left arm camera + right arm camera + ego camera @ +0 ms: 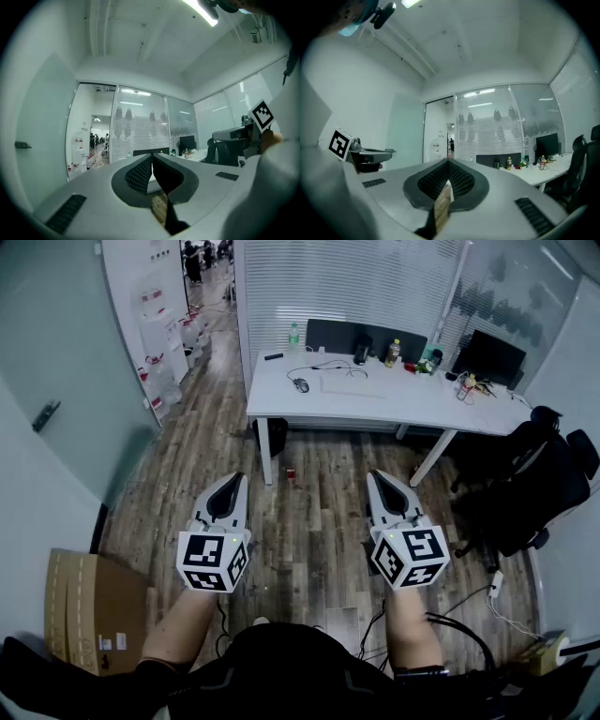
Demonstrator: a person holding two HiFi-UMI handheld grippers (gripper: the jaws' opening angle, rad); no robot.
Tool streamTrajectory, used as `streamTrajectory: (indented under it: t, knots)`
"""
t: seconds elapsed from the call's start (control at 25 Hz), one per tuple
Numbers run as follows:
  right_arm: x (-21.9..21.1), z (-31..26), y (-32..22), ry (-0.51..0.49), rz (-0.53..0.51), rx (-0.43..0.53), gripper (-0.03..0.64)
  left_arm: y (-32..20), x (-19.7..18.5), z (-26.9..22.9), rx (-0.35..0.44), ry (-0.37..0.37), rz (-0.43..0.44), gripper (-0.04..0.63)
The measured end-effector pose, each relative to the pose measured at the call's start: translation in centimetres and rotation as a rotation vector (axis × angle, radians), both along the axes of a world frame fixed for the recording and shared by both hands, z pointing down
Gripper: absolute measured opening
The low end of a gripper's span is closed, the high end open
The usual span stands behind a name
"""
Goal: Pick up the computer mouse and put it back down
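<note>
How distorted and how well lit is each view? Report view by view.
Head view: evenly lit, straight lines bowed by the wide lens, mouse tiny on the desk. Left gripper view: fisheye circle with black corners, ceiling light glaring. Right gripper view: same black corners, light strip cut by the top edge.

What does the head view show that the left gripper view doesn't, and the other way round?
Only the head view: the computer mouse and keyboard on the white desk, plus a cardboard box. Only the left gripper view: the ceiling light. Both: the desk, the black monitor, the slatted glass wall and the left gripper, shut and empty.
</note>
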State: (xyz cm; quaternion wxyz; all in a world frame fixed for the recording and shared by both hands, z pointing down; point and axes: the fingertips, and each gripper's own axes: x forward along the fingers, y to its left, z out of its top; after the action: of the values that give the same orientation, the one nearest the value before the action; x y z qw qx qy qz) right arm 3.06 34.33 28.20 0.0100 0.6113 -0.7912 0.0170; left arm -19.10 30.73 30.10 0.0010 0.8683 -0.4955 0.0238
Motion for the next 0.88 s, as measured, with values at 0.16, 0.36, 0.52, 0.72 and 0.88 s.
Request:
streamTrajectory:
  t: [0.16,0.36,0.52,0.72,0.88]
  knots:
    - [0.4,0.0,0.7,0.002,-0.003,-0.002,-0.002,0.8,0.2,-0.1,-0.001,0.002,-0.007,0.031]
    - [0.5,-0.1,0.9,-0.002,-0.003,0.003,-0.002,1.1,0.1,-0.2,0.001,0.014,0.002,0.031]
    - [0.6,0.1,1.0,-0.012,-0.007,-0.001,-0.002,1.3,0.2,-0.2,0.002,0.013,0.007,0.031]
    - [0.2,-0.1,0.9,0.017,-0.016,0.0,-0.002,1.3,0.4,0.0,-0.015,0.017,0.013,0.031]
    - [0.3,0.1,0.8,0.014,-0.013,0.001,0.0,1.4,0.5,0.0,-0.008,0.014,0.011,0.031]
